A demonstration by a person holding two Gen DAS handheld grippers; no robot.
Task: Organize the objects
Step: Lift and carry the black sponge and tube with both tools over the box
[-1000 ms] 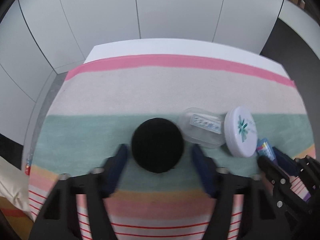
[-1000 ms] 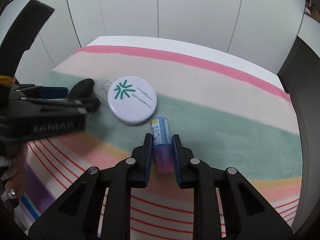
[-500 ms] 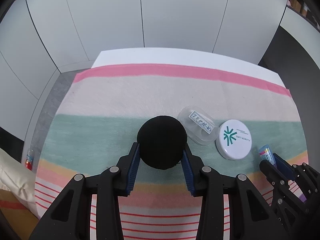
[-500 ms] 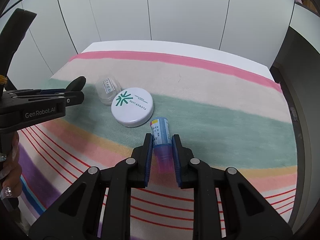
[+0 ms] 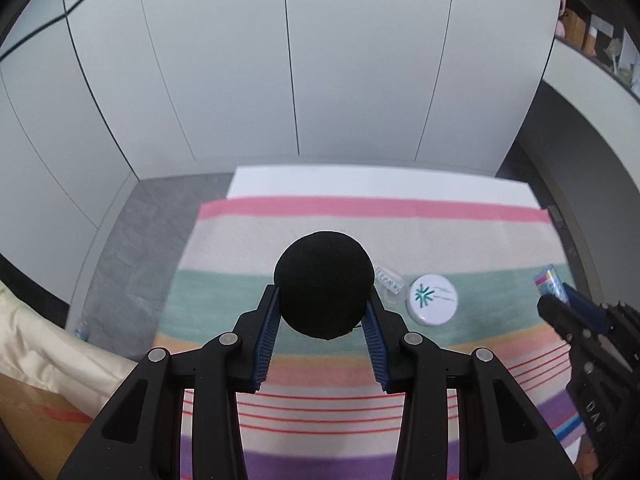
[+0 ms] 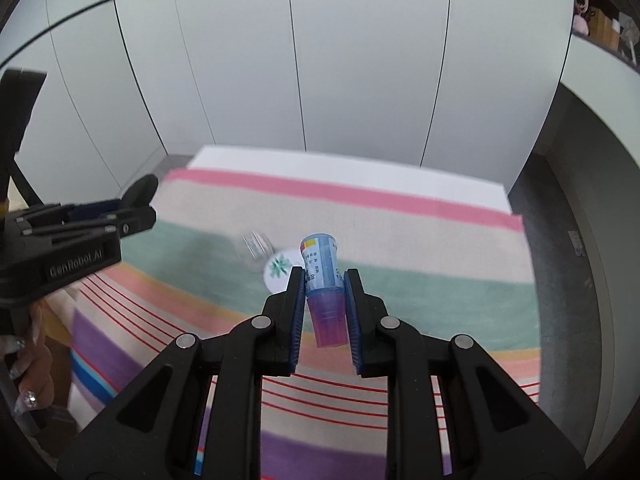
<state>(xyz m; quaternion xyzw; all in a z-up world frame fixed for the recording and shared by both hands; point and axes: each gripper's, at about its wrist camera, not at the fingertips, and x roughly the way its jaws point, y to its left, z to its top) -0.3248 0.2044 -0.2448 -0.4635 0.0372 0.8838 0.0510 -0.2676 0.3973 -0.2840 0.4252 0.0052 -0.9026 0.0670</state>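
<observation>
Four loose items counted: one black ball [image 5: 322,286], one small bottle [image 6: 322,280] with a blue label and purple lower half, one white round tin [image 5: 432,299] with a teal emblem, one clear plastic case [image 5: 387,282]. One table [image 5: 360,184], white top showing at its far edge, covered by one striped cloth [image 5: 280,236]. Left gripper [image 5: 322,320] — blue pads pressed on both sides of the ball, clenched around it and carrying it clear of the cloth, above the green stripe near the table's middle. Right gripper [image 6: 322,312] — jaws nearly together, pinching the bottle at the join of label and purple part; bottle slightly tilted, held off the cloth. Tin and case lie on the green stripe, just beside each other, toward the table's right side — contact between them unclear. In the right wrist view, a hand [image 6: 28,368] at the left edge holds the left gripper.
</observation>
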